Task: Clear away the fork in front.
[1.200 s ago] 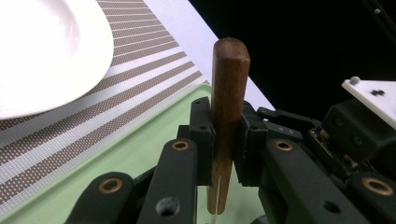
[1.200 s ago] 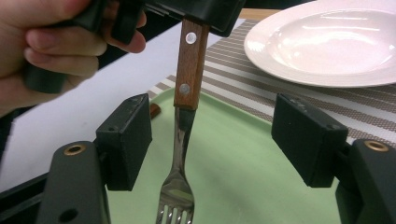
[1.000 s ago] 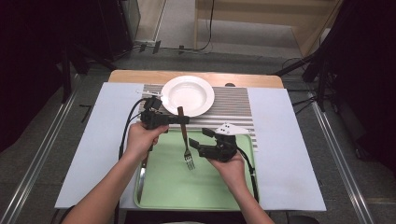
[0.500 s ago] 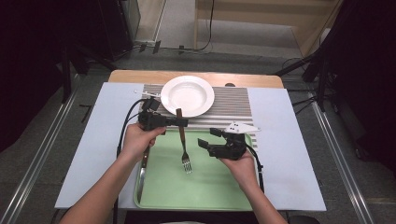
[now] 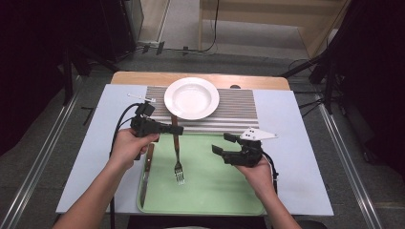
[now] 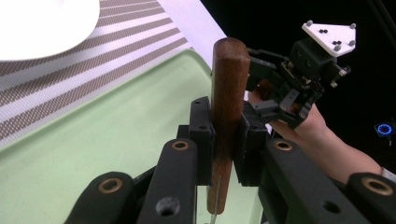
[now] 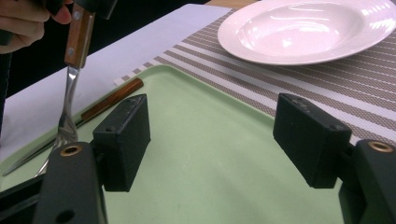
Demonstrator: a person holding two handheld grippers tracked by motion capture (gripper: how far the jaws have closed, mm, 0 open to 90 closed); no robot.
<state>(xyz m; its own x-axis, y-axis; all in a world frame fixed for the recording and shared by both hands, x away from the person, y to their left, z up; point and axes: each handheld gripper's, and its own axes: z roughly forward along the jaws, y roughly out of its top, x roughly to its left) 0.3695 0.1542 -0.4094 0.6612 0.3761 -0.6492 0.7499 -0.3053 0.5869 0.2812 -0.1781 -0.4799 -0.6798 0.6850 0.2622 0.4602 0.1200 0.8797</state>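
Observation:
A fork with a wooden handle (image 5: 175, 131) hangs tines down over the green tray (image 5: 215, 191). My left gripper (image 5: 168, 128) is shut on that handle (image 6: 229, 93), which stands upright between the pads (image 6: 201, 135). In the right gripper view the fork (image 7: 69, 112) hangs at the far left under the person's fingers. My right gripper (image 5: 223, 144) is open above the tray's right half, nothing between its pads (image 7: 123, 140); it also shows beyond the handle in the left gripper view (image 6: 289, 88).
A wooden-handled knife (image 5: 147, 164) lies along the tray's left edge. A white plate (image 5: 192, 98) sits on a striped placemat (image 5: 239, 112) behind the tray. All of it rests on a pale sheet (image 5: 291, 143) over the table.
The right gripper has drawn away to the right from the fork. The left gripper has carried the fork a little to the left.

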